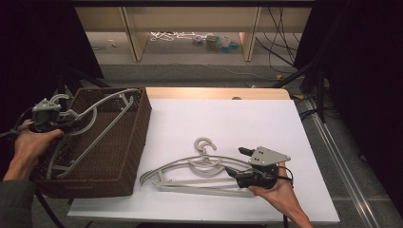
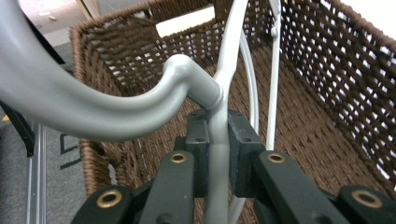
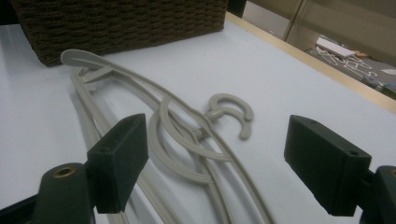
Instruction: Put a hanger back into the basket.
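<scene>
My left gripper [image 2: 217, 154] is clamped on a light, stiff, slick plastic hanger [image 2: 219, 100] over the basket [image 2: 327, 140], best pinched near its neck, while my right gripper [image 3: 219, 163] gapes above the table's hanger [image 3: 187, 135].

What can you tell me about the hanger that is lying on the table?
The hanger is pale grey and looks like plastic. It has a curved shoulder bar, a straight lower bar, an inner loop under the neck and an open round hook pointing away from the person. It lies flat on the white table, just right of the basket. The open right tool is at its right end, its pads not pressing on it.
</scene>
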Demonstrator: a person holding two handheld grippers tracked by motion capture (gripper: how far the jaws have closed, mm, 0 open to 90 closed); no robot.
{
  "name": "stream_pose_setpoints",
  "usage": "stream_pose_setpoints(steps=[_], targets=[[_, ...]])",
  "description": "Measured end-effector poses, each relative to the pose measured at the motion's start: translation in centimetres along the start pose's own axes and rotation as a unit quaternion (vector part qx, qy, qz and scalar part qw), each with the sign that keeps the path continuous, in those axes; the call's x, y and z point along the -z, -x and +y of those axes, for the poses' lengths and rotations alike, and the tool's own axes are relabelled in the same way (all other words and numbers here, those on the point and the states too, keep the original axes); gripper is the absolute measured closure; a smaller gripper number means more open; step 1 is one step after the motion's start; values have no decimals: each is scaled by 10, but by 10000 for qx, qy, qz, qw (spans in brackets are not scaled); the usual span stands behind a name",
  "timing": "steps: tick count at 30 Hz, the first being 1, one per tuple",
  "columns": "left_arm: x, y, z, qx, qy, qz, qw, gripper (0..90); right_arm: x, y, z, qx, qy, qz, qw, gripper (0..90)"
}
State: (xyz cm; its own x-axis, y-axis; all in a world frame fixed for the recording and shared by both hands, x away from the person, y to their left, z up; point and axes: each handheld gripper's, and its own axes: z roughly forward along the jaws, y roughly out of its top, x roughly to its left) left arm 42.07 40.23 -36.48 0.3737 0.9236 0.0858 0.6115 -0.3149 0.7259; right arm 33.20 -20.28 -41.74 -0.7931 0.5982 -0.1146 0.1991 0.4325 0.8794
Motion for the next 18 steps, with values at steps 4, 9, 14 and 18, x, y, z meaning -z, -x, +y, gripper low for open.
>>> stream_pose_setpoints(steps=[4, 9, 14, 18], targets=[[-7, 2, -1, -36, -136, -38, 9999, 807, -2, 0, -1, 10, 45, -32, 10000, 225], [-14, 7, 0, 141, -298, -52, 9994, 806, -2, 0, -1, 24, -29, 1, 10000, 225], [-24, 10, -2, 116, -394, -62, 9991, 805, -3, -1, -1, 22, -30, 21, 10000, 225], [-38, 12, -8, 109, -478, -49, 9988, 803, -3, 0, -1, 19, -35, 25, 10000, 225]])
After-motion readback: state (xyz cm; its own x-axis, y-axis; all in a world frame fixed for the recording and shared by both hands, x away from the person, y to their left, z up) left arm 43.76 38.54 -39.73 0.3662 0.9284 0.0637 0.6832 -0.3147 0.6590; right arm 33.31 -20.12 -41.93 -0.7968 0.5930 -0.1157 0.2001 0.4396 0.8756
